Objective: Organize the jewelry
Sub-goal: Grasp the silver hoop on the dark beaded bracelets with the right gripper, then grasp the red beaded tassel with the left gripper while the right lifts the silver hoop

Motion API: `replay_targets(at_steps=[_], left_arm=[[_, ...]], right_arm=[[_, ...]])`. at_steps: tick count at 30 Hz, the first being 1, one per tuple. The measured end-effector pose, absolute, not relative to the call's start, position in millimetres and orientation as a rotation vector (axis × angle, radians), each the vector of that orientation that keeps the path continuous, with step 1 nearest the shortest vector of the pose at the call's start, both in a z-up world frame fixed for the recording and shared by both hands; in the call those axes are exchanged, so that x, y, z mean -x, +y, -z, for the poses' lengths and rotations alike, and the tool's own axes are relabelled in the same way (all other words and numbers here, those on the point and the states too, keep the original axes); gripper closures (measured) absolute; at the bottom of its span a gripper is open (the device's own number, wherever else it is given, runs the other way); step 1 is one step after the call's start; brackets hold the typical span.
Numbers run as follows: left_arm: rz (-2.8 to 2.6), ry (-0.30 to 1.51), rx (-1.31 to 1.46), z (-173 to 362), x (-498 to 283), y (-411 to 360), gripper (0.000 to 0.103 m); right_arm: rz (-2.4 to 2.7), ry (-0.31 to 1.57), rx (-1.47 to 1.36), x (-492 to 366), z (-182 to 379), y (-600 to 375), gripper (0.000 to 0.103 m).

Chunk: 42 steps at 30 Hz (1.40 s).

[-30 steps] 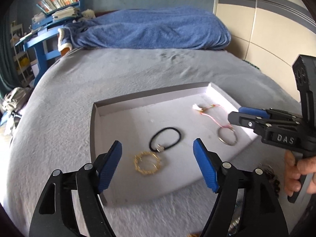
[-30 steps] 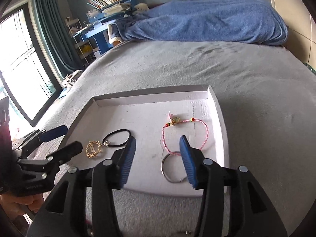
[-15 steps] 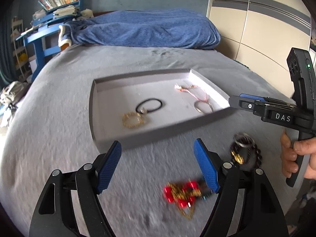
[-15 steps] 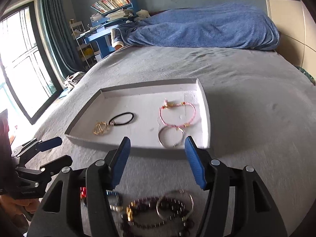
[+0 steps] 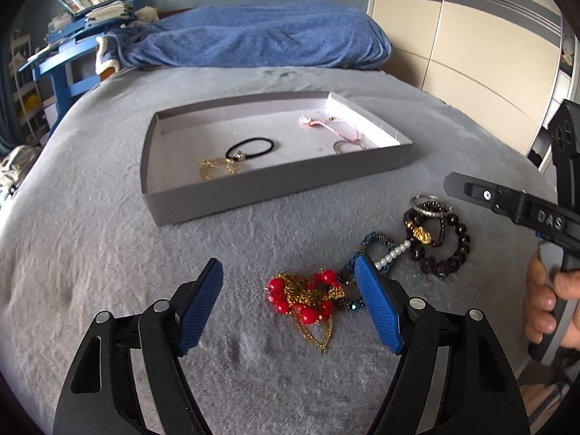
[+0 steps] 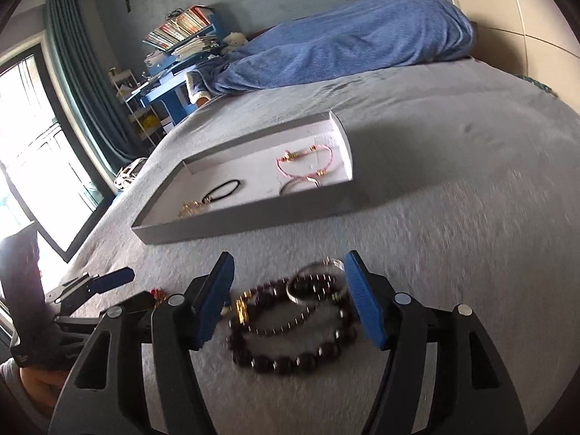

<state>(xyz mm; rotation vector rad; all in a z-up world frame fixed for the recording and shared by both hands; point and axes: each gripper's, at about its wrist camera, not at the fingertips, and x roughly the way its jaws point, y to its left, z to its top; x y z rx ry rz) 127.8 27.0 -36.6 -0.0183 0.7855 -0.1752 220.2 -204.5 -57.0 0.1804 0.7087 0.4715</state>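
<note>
A grey tray (image 5: pixel 275 181) lies on the bed and holds a black hair tie (image 5: pixel 250 146), a gold piece (image 5: pixel 217 166), a pink cord bracelet (image 5: pixel 333 125) and a silver ring (image 5: pixel 348 145). In front of it lies a pile: a red-bead and gold chain piece (image 5: pixel 304 297), a teal bead strand (image 5: pixel 377 241), dark bead bracelets (image 5: pixel 446 250) and a silver bangle (image 5: pixel 431 206). My left gripper (image 5: pixel 290 308) is open, just above the red piece. My right gripper (image 6: pixel 288 301) is open over the dark bead bracelets (image 6: pixel 290 340) and the silver bangle (image 6: pixel 311 282).
The grey bed cover (image 5: pixel 90 253) spreads all around. A blue blanket (image 5: pixel 253 40) lies at the far end. A blue shelf with books (image 5: pixel 72 36) stands at the far left, a window (image 6: pixel 32 145) beyond it. A wardrobe (image 5: pixel 471 54) is on the right.
Both grippers have drawn back from over the tray toward the near pile of jewelry, which has come into view. The right gripper has tilted and dropped low over the dark beads. Both stay open.
</note>
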Motion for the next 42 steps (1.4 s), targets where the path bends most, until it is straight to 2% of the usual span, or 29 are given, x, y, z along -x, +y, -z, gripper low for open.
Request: replay_targets(at_steps=[2, 3, 5, 6, 8, 10, 12, 14, 23, 28, 29, 31, 38, 42], left_arm=[[0.177, 0.806, 0.006, 40, -130, 24, 0.028], [0.179, 0.816, 0.001, 42, -131, 22, 0.032], [0.190, 0.847, 0.000, 48, -133, 21, 0.047], [0.200, 0.865, 0.006, 50, -135, 21, 0.059], [0.211, 0.868, 0.010, 51, -134, 20, 0.066], [0.224, 0.858, 0.014, 49, -131, 20, 0.078], [0.228, 0.847, 0.019, 48, -126, 20, 0.085], [0.225, 0.827, 0.033, 45, -121, 24, 0.087], [0.194, 0.745, 0.113, 35, -96, 55, 0.088], [0.168, 0.790, 0.127, 47, -95, 67, 0.087], [0.169, 0.797, 0.130, 50, -96, 68, 0.085], [0.161, 0.796, 0.123, 50, -96, 67, 0.072], [0.192, 0.781, 0.114, 50, -93, 65, 0.048], [0.215, 0.768, 0.114, 49, -89, 63, 0.041]], right_arm=[[-0.460, 0.713, -0.187, -215, 62, -206, 0.040], [-0.456, 0.714, -0.191, -213, 64, -207, 0.040], [-0.445, 0.715, -0.196, -209, 67, -209, 0.040], [-0.443, 0.715, -0.199, -207, 68, -209, 0.040], [-0.438, 0.710, -0.196, -203, 70, -209, 0.040], [-0.436, 0.703, -0.183, -200, 70, -208, 0.040], [-0.431, 0.696, -0.164, -196, 71, -205, 0.040], [-0.430, 0.684, -0.130, -193, 71, -200, 0.040], [-0.437, 0.687, -0.077, -193, 72, -190, 0.040], [-0.392, 0.740, -0.120, -209, 74, -197, 0.040], [-0.384, 0.751, -0.117, -212, 74, -196, 0.040], [-0.369, 0.763, -0.097, -218, 73, -194, 0.040], [-0.372, 0.831, 0.006, -247, 82, -178, 0.040], [-0.406, 0.832, 0.016, -249, 86, -173, 0.053]])
